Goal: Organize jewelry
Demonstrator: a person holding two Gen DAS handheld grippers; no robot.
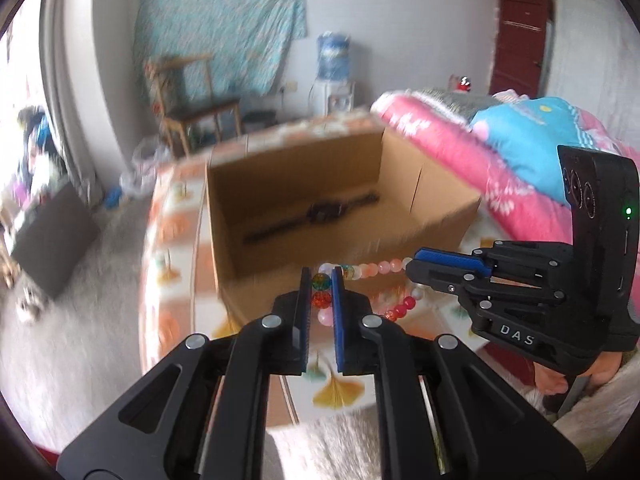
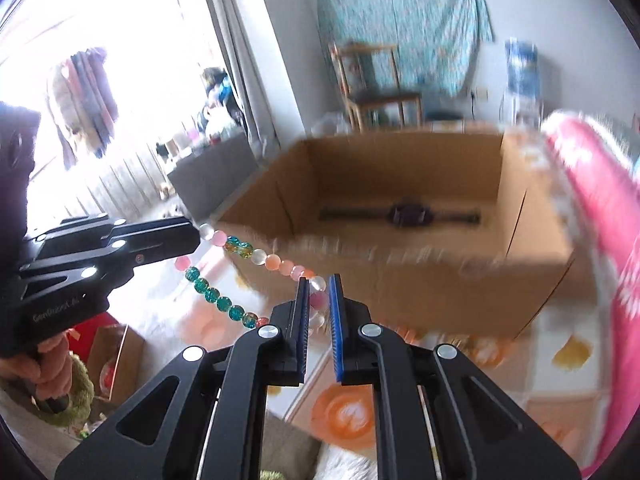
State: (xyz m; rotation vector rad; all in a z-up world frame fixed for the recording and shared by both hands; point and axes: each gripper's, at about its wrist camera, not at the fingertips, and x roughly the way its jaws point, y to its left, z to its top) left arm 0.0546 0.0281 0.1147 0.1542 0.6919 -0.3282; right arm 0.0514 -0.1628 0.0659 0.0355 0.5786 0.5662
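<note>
A necklace of pink, white, orange, red and teal beads (image 1: pixel 372 269) hangs stretched between both grippers, just in front of an open cardboard box (image 1: pixel 436 216). My left gripper (image 1: pixel 321 276) is shut on one end of the bead necklace. My right gripper (image 2: pixel 319 280) is shut on the other end of the bead necklace (image 2: pixel 256 256). A dark wristwatch (image 1: pixel 324 212) lies flat on the box floor; it also shows in the right wrist view (image 2: pixel 408 215). Each gripper shows in the other's view: the right (image 1: pixel 414 266), the left (image 2: pixel 196 236).
The box (image 2: pixel 440 280) stands on a bed covered with an orange-patterned sheet (image 2: pixel 352 408). A pink and blue quilt (image 1: pixel 500 152) is piled to the right. A wooden chair (image 1: pixel 192 100), a water dispenser (image 1: pixel 334 80) and a dark cabinet (image 1: pixel 52 236) stand beyond.
</note>
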